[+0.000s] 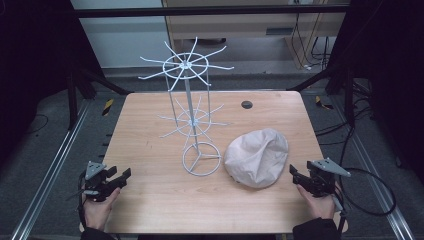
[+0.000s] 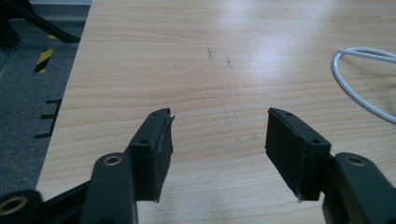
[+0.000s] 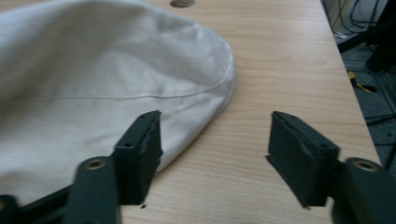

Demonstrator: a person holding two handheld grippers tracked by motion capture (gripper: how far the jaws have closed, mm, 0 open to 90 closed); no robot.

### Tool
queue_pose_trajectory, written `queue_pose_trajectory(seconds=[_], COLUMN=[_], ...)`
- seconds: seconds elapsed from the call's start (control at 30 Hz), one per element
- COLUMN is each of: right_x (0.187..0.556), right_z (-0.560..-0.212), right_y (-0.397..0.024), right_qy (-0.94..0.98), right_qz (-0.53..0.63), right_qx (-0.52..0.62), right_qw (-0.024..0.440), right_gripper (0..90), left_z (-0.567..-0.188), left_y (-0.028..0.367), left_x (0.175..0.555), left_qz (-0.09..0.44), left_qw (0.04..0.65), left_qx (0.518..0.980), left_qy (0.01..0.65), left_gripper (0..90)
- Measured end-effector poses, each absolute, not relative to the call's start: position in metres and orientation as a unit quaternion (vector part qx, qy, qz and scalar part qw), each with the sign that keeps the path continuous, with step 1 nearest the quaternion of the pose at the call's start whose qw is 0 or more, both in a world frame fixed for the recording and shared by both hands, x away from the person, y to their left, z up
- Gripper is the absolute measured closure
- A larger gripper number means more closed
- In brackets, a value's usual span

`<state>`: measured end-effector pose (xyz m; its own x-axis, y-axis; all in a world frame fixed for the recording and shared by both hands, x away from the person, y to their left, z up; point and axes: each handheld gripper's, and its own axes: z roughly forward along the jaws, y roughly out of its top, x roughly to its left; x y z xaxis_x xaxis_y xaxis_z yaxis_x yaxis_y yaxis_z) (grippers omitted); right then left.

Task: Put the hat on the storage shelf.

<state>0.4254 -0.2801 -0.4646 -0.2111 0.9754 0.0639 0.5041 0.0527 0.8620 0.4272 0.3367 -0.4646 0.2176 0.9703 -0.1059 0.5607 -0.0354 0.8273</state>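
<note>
A beige cloth hat (image 1: 258, 157) lies crumpled on the wooden table (image 1: 150, 200), right of centre. Left of it stands a white wire rack (image 1: 192, 120) with two tiers of spokes and a ring base. My right gripper (image 1: 294, 172) sits at the table's right edge beside the hat, open and holding nothing. In the right gripper view the hat (image 3: 93, 88) reaches up to the left jaw, and bare wood lies between the jaws of the right gripper (image 3: 215, 135). My left gripper (image 1: 122, 176) rests at the near left edge, open and apart from the rack. Its jaws frame bare wood around the left gripper (image 2: 218, 133), with the rack's base ring (image 2: 359, 79) at far right.
A small dark round hole (image 1: 247, 104) sits near the table's far right. Metal rails run along the floor on both sides, with cables (image 1: 370, 190) on the right. Open tabletop lies along the near edge between the two hands.
</note>
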Motion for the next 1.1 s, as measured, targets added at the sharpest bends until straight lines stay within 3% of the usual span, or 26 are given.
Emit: queue_pose_trajectory(seconds=[0.13,0.17,0.23,0.27,0.5,0.87,1.1], right_x=[0.420,0.420,0.415,0.415,0.413,0.425,0.437], right_z=[-0.454,-0.454,-0.449,-0.449,-0.444,-0.452,-0.466], right_y=[-0.275,-0.275,-0.269,-0.269,-0.245,-0.217,-0.210], right_qy=[0.675,0.675,0.687,0.687,0.729,0.753,0.766], right_qz=[0.416,0.416,0.421,0.421,0.428,0.423,0.405], right_qx=[0.542,0.542,0.529,0.529,0.483,0.457,0.457], right_qw=[0.277,0.277,0.266,0.266,0.230,0.212,0.203], right_gripper=[51.5,51.5,63.6,63.6,88.0,90.0,90.0], left_z=[-0.464,-0.463,-0.462,-0.462,-0.459,-0.457,-0.456], left_y=[0.335,0.334,0.332,0.331,0.320,0.305,0.288], left_x=[0.426,0.425,0.423,0.422,0.419,0.416,0.414], left_qz=[0.249,0.248,0.242,0.241,0.228,0.217,0.209], left_qw=[0.400,0.400,0.402,0.403,0.406,0.411,0.411], left_qx=[0.672,0.673,0.677,0.678,0.694,0.709,0.727], left_qy=[0.571,0.570,0.567,0.565,0.549,0.530,0.509], left_gripper=[51.6,51.6,59.1,59.1,75.6,88.5,89.6])
